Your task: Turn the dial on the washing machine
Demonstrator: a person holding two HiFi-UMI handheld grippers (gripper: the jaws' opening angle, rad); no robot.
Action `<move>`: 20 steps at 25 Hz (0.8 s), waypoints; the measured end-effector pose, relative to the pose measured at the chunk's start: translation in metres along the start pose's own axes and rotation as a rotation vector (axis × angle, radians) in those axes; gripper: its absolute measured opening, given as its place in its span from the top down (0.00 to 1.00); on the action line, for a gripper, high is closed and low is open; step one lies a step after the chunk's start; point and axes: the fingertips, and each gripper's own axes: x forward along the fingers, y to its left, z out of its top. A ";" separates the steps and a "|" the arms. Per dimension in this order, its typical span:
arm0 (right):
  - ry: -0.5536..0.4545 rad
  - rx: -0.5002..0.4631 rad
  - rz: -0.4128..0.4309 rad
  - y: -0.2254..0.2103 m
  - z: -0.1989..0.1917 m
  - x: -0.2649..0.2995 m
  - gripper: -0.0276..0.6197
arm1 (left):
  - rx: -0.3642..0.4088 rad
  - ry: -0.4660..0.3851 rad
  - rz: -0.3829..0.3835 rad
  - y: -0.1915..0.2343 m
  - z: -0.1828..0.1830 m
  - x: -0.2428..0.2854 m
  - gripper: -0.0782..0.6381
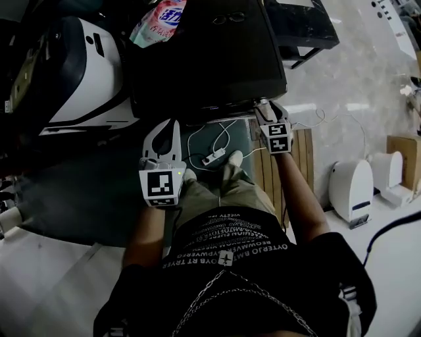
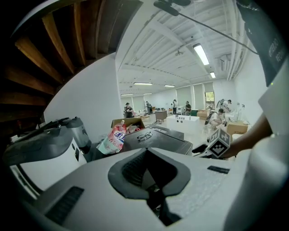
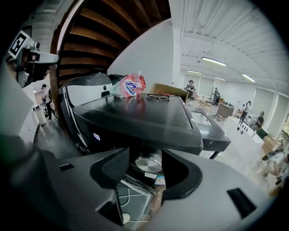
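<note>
A silver round dial (image 3: pixel 149 165) sits on the front face of a black washer (image 1: pixel 204 59), tucked under the overhanging edge of its lid, toward the right end. In the right gripper view the dial is straight ahead and framed in the gap between the two dark pads of the right gripper (image 3: pixel 145 155). The pads stand wide apart and touch nothing; the dial lies a little beyond their tips.

The left gripper (image 2: pixel 147 150) hangs near the person's left knee, away from the washer front, its jaws drawn together at the tips with nothing between them.

On the washer lid lie a pair of glasses (image 1: pixel 228 18) and, at the far left corner, a pink and white pouch (image 1: pixel 158 20). Left of the washer stands a white and black appliance (image 1: pixel 79 72). On the floor by the person's feet lie a power strip (image 1: pixel 213 157) and loose white cables.

The step in hand looks like the approach: the right gripper is lined up but has not reached the dial. The next move calls for easing forward until the pads flank the dial's rim, closing squarely on it, then rolling the wrist to turn it.
</note>
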 end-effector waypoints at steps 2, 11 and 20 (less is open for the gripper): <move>0.028 0.005 0.008 -0.001 -0.006 0.012 0.61 | -0.006 0.009 0.025 0.001 -0.003 -0.001 0.88; 0.116 -0.026 -0.031 -0.004 -0.024 0.041 0.58 | -0.031 0.000 0.053 0.000 -0.014 -0.014 0.88; 0.080 0.017 -0.091 0.000 -0.026 0.041 0.59 | -0.052 0.030 0.043 0.002 -0.062 -0.058 0.88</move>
